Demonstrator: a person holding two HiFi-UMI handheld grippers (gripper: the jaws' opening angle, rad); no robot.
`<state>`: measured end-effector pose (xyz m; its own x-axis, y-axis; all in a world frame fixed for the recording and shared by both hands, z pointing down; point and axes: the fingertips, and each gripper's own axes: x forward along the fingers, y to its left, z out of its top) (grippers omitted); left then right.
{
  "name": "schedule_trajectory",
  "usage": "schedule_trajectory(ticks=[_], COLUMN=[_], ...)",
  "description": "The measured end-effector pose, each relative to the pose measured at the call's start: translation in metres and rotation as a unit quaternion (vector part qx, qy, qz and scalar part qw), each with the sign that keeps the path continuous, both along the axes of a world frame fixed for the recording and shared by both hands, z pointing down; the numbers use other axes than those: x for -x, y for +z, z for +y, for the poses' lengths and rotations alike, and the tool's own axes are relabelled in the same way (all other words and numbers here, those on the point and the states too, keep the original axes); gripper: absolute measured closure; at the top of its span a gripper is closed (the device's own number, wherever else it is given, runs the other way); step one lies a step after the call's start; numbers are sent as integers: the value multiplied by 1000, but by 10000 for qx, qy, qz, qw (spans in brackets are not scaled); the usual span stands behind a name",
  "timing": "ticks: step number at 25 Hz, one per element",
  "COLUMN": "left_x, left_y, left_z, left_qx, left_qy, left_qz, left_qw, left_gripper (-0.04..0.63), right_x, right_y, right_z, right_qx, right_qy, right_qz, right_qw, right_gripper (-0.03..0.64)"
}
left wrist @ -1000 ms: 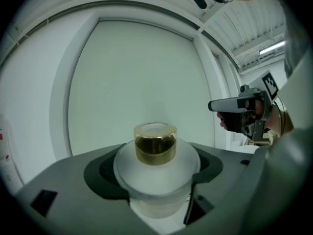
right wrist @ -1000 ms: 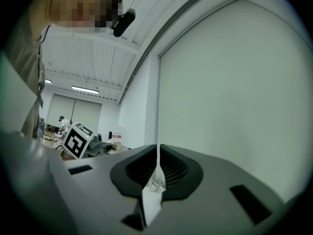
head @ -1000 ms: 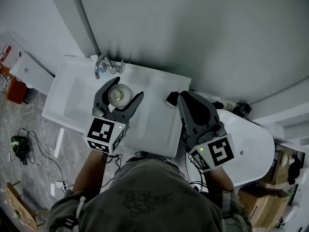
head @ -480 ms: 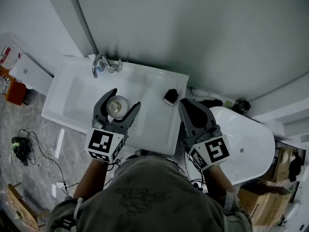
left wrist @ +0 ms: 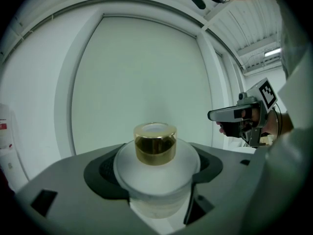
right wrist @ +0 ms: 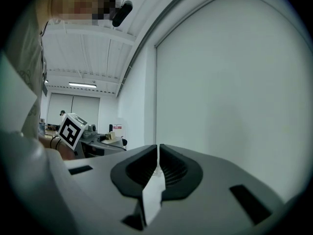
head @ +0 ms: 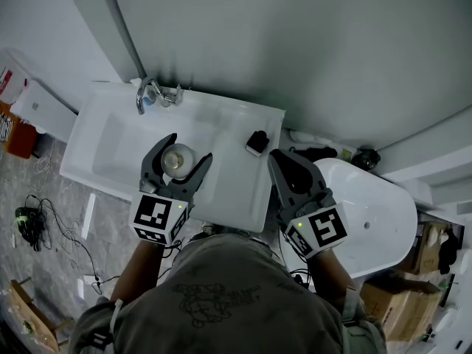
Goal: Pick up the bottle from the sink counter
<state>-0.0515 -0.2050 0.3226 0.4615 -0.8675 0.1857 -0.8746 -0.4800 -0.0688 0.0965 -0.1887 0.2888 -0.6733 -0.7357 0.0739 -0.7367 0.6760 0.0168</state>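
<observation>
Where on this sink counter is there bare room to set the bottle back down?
Free: the flat counter between the basin and the small dark object, toward the near edge. The basin left of the left claw is bare too. Crowded: the back edge by the faucet, and the right end beside the right claw.

Bottle [head: 177, 158] between left gripper [head: 189, 147] fingers [head: 150, 162]
</observation>
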Motion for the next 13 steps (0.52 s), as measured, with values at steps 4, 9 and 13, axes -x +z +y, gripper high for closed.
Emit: schedule_trajectory(ticks=[4,9,13], left_x=[0,1,-5], left_y=[-3,-9,-4], left_z=[3,-1,-3], left_qx=[-36,-109,-67], left_qy=[-19,-43,33], left_qz=[19,22,-2], left_qw=[10000,9999,10000], left_gripper=[264,264,264], right_x=[-2,-3,-7], right_y=[-5,-6,0], right_z=[1,-1,-1], right_qx=[-128,-109,-74], right_qy=[53,84,110], right_qz=[123,104,160], right_qw=[9998,9999,9998], right_gripper=[580,580,580])
